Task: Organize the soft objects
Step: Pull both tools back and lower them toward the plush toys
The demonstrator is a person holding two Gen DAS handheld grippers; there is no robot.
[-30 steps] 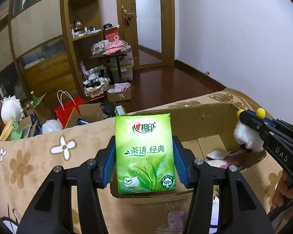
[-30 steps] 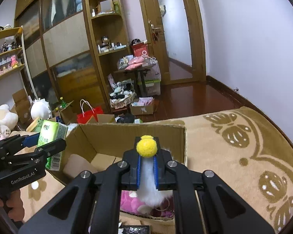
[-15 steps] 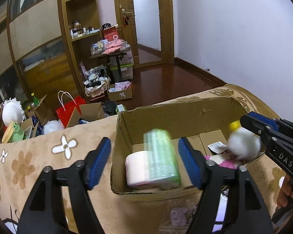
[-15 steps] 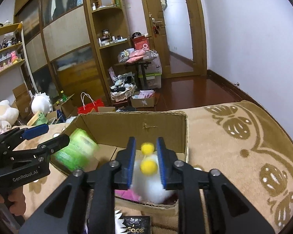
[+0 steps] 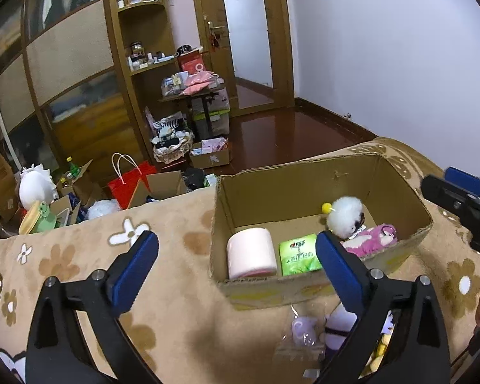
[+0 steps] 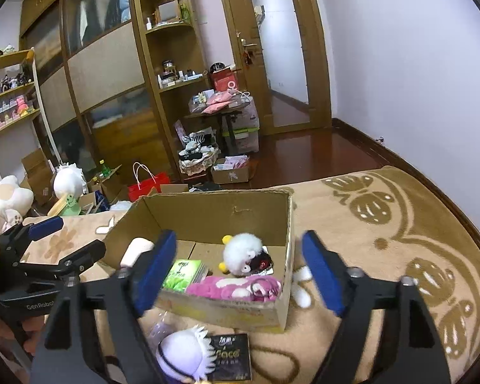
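Both grippers hang wide open and empty above the near edge of the brown cardboard box (image 6: 284,224) on the beige flowered blanket (image 5: 163,288). Inside lie the green tissue pack (image 5: 299,253), the pink toilet roll (image 5: 252,252), the white fluffy plush with yellow pompoms (image 6: 241,252) and a pink plush (image 6: 236,288). Unboxed things remain just before the box's near wall: a white-haired plush doll (image 6: 184,356) lies directly under the right gripper (image 6: 240,272), nearer to it than to the left gripper (image 5: 236,267); its long axis cannot be told.

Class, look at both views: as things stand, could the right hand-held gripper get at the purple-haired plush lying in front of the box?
Probably yes. The right hand-held gripper is open and empty, and the purple-haired plush lies uncovered just below it, outside the cardboard box.
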